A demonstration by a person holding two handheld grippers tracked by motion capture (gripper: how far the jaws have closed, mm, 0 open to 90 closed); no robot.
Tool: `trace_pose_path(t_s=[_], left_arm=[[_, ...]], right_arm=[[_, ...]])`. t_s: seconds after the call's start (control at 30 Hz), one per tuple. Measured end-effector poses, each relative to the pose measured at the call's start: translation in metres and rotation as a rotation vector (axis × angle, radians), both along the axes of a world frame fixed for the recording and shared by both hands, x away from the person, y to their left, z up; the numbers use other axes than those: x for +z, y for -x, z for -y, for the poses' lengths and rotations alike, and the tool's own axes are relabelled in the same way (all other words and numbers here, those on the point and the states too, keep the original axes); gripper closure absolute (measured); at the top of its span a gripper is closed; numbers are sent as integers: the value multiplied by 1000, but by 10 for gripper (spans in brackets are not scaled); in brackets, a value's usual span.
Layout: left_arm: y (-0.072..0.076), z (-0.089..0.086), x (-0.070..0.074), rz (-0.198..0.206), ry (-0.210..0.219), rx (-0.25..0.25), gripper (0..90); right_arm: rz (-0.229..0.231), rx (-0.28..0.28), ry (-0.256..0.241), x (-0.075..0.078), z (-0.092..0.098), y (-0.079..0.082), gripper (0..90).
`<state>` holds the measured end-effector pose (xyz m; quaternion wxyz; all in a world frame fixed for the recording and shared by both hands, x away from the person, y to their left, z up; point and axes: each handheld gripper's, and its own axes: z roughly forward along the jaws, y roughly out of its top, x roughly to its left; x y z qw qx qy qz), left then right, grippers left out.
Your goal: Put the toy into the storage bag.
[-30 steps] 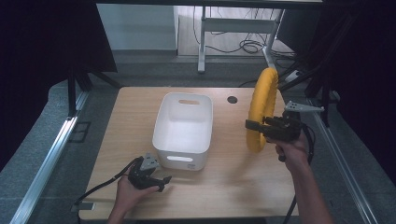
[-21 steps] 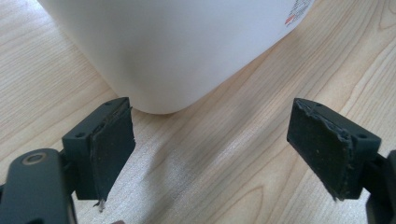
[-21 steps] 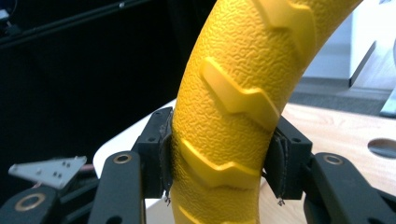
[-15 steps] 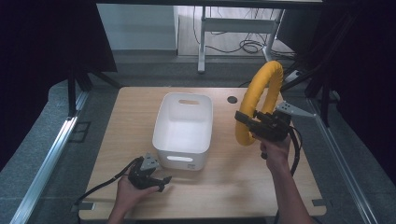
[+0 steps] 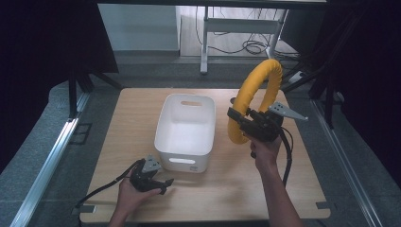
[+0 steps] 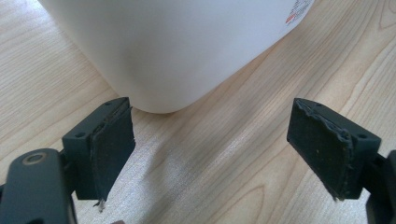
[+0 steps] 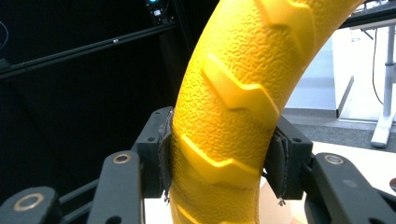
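A yellow ring with a raised tread pattern is held upright in the air to the right of the white bin. My right gripper is shut on the ring's lower part; in the right gripper view the ring sits squeezed between both pads. My left gripper rests low on the table by the bin's near left corner, held by a hand. In the left gripper view its jaws stand wide apart with nothing between them, facing the bin's rounded corner.
The wooden table has bare surface in front of and right of the bin. A round hole sits in the tabletop behind the ring. Cables trail from both grippers. Dark curtains and metal rails flank the table.
My right gripper has carried the yellow ring leftward and slightly up, closer to the bin. The left gripper has stayed where it was.
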<state>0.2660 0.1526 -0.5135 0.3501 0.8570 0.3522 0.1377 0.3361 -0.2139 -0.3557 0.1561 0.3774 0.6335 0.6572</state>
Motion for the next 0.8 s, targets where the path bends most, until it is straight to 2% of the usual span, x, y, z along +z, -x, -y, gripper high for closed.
trace_pose_path(t_s=[0.4, 0.63, 0.8], left_arm=[[0, 0, 0, -1, 0, -1, 152], [0, -1, 0, -3, 1, -1, 152], [-1, -1, 0, -3, 0, -2, 152]], right_arm=[[58, -47, -51, 7, -20, 1, 494], [94, -69, -47, 15, -32, 2, 494], [112, -64, -45, 21, -41, 2, 494]])
